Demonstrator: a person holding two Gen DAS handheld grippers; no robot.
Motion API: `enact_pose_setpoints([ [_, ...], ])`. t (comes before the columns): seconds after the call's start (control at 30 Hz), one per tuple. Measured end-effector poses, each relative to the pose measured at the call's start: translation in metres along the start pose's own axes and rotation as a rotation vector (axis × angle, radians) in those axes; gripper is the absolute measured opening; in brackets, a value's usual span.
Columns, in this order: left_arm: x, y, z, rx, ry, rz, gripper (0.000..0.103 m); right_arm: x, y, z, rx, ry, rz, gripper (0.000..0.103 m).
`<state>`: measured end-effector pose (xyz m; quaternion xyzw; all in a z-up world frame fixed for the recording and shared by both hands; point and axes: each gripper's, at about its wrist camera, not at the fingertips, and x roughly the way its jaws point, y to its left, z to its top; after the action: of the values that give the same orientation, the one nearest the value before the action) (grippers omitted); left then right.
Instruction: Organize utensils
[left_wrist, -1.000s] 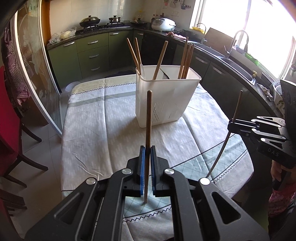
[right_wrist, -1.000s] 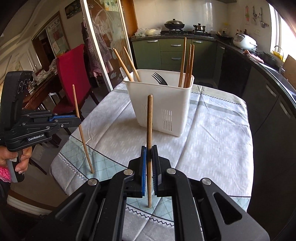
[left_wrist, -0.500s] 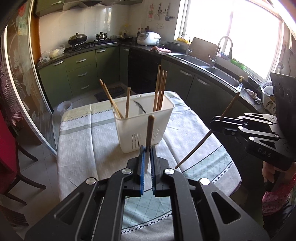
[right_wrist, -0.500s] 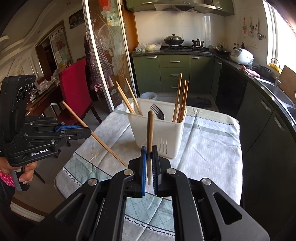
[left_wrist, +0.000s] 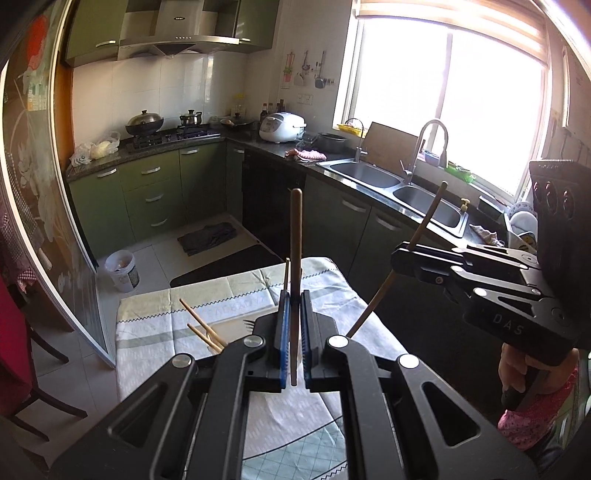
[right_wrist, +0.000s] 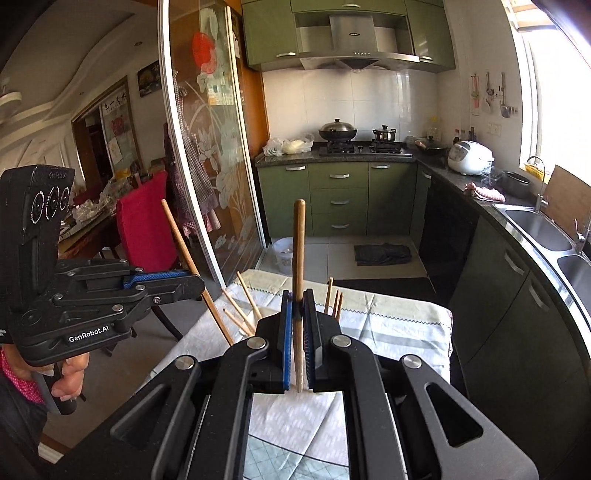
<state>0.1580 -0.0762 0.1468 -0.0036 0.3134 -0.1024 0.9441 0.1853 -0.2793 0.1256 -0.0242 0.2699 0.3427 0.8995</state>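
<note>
Two hand-held tongs were raised above a cloth-covered table (left_wrist: 155, 325), each clenched on one wooden chopstick. The left tongs (left_wrist: 294, 332) gripped a chopstick (left_wrist: 295, 236) standing nearly upright between the blue pads, its top well above the jaws and its lower end poking out just below them. The right tongs (right_wrist: 298, 332) held a second chopstick (right_wrist: 298, 243) the same way. In the left camera's view, the right tongs appeared off to the right, their chopstick slanting down and to the left. Below and just ahead of both jaws, the tips of chopsticks already stored (right_wrist: 242, 299) stuck up, though the holder itself was hidden behind the tongs. Both tools pointed forward and somewhat downward over the table. To finish well, each chopstick probably needed its lower end centred over the holder's opening, clear of the standing sticks, then lowered straight before release.
</note>
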Motion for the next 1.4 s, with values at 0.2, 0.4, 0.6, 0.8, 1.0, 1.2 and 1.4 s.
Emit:
enact_pose_setpoints([
  [0.2,0.014,0.007,0.027,-0.002,-0.037,0.058,0.006,0.016,-0.013,0.035,0.030,-0.032,-0.010,0.007],
  [0.4,0.046,0.021,0.029,-0.008,0.006,0.111,0.006,0.059,-0.023,0.040,0.040,0.019,-0.017,0.007],
  [0.6,0.081,0.031,0.017,-0.013,0.075,0.143,0.006,0.112,-0.029,0.017,0.050,0.098,-0.020,0.007],
  [0.8,0.108,0.039,-0.001,-0.021,0.141,0.150,0.007,0.154,-0.032,-0.013,0.032,0.177,-0.038,0.007],
  [1.0,0.115,0.041,-0.010,-0.019,0.155,0.164,0.033,0.167,-0.033,-0.026,0.023,0.195,-0.042,0.016],
  [1.2,0.074,0.035,-0.007,-0.022,0.064,0.136,0.047,0.135,-0.027,-0.026,0.023,0.141,-0.038,0.023],
  [1.4,0.001,0.023,-0.026,-0.006,-0.128,0.138,0.085,0.062,-0.018,-0.040,0.023,0.026,-0.041,0.040],
])
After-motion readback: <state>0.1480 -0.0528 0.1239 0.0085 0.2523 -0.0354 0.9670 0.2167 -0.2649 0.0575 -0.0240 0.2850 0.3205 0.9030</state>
